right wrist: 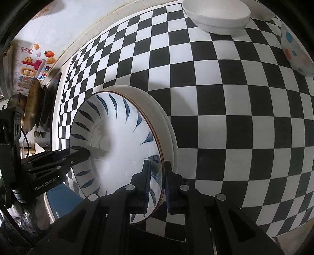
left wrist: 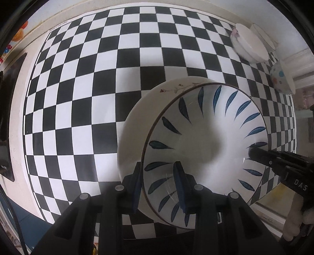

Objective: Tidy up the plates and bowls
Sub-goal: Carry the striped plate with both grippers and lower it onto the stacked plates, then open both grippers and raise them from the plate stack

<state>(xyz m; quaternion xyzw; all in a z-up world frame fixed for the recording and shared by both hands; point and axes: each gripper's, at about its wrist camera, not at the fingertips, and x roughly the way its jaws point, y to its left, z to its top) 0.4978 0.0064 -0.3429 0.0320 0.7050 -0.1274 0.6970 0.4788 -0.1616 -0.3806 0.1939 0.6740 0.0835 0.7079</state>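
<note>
A white bowl with blue leaf strokes (left wrist: 206, 137) (right wrist: 121, 141) is held by its rim from two opposite sides. My left gripper (left wrist: 159, 184) is shut on its left rim, one finger inside and one outside. My right gripper (right wrist: 158, 180) is shut on the opposite rim and shows in the left wrist view as a black finger (left wrist: 255, 153). The left gripper (right wrist: 82, 154) also shows in the right wrist view. Right under the bowl lies a wider cream dish with a twig pattern (left wrist: 133, 127) (right wrist: 162, 121). Whether the bowl rests in it I cannot tell.
A black-and-white checkered mat (left wrist: 88, 88) (right wrist: 235, 98) covers the table. Stacked white bowls (left wrist: 249, 45) (right wrist: 215, 17) and a dotted bowl (left wrist: 282, 78) (right wrist: 296, 53) stand at its far right. Dark pans (right wrist: 33, 106) lean at the left, past the mat's edge.
</note>
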